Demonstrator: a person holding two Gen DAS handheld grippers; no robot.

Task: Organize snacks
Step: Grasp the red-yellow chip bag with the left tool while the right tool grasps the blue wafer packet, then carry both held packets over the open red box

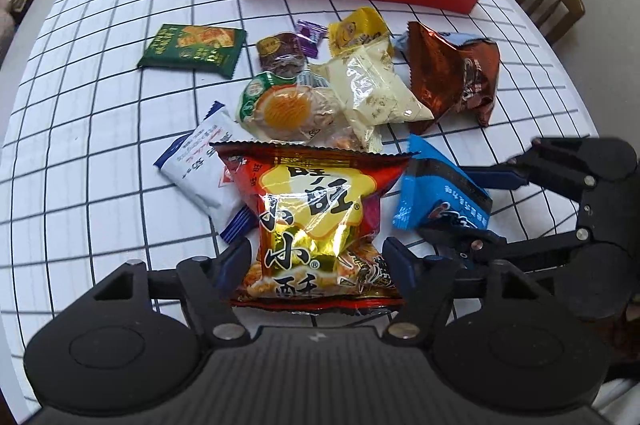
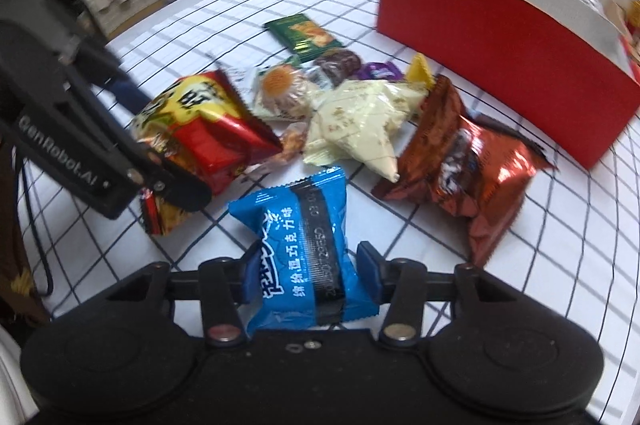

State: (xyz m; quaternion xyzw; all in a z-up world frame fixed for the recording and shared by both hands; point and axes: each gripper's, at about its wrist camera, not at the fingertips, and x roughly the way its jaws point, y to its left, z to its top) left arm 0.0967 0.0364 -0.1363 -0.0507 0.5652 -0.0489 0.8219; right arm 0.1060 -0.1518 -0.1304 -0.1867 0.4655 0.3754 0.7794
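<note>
Left hand-held gripper clamped red bag, lower centre. Right hand-held gripper clamped blue packet. Most snacks lay on bench; red box upper right; sorting barely begun.

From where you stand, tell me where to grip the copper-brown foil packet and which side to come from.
Take the copper-brown foil packet across its crimped upper end, coming from above on the near side. It lies tilted and puffed, so the flat seam probably pinches more surely than the body. The red box stands behind it and the cream packet crowds its left.
</note>
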